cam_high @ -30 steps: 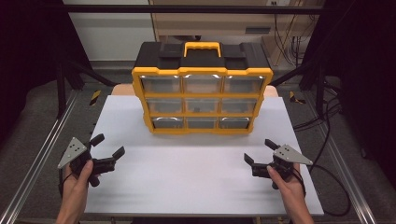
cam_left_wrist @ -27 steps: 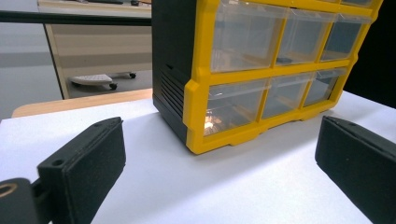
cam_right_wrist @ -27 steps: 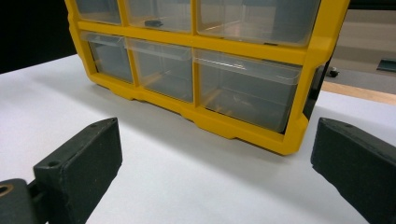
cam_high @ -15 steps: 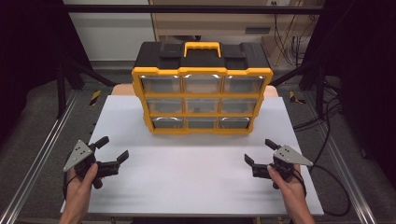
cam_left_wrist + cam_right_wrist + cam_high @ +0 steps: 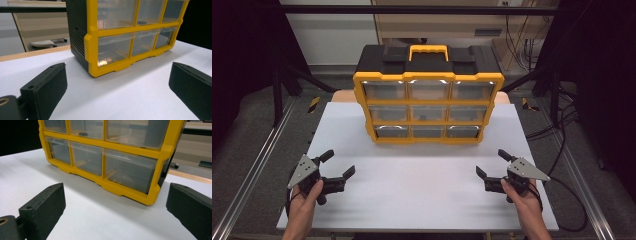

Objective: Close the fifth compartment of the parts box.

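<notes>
Yellow-framed and black-backed, the drawer cabinet [image 5: 428, 95] stands upright at twelve o'clock on the white surface [image 5: 422, 185], its nine clear drawers facing the person. One middle-row drawer holds a small dark item, too small to identify. At about eight o'clock the left tool [image 5: 337, 165] rests low with jaws spread wide, nothing between them. At about four o'clock the right tool [image 5: 493, 165] is likewise spread and empty, well apart from the cabinet.
</notes>
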`<state>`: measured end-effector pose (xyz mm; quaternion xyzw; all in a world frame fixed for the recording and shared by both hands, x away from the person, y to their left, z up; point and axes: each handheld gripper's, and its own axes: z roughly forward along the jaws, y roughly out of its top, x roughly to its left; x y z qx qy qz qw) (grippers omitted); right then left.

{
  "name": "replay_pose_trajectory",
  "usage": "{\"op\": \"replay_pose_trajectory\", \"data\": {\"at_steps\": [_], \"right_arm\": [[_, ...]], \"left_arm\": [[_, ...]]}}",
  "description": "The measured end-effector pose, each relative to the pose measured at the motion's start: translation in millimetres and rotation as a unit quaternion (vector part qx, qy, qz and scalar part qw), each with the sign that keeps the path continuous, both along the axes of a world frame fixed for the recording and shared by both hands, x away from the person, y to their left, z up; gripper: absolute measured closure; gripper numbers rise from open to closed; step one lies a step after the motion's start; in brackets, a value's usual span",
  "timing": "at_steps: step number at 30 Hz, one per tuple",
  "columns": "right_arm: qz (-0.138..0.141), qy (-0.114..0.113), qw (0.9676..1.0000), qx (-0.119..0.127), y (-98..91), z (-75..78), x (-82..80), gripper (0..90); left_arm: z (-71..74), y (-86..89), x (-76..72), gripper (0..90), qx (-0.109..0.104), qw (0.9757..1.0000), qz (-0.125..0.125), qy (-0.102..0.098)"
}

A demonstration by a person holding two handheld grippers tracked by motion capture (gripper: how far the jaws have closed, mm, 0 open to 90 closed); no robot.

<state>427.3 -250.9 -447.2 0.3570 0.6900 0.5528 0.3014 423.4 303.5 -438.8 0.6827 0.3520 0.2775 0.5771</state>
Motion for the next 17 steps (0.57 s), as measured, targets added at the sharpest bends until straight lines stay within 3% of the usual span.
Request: {"op": "replay_pose_trajectory", "data": {"at_steps": [11,17], "right_arm": [[0.000,0.005,1.0000,-0.001,-3.0,-2.3,-0.3,2.8],[0.000,0.022,0.9997,-0.007,-0.6,-5.5,1.3,2.8]], "left_arm": [[-5.6,-7.8,-11.7,1.6,0.005,0.9998,-0.012,-0.018],[-6.0,-7.0,-16.7,1.6,0.005,0.9996,-0.017,-0.024]]}}
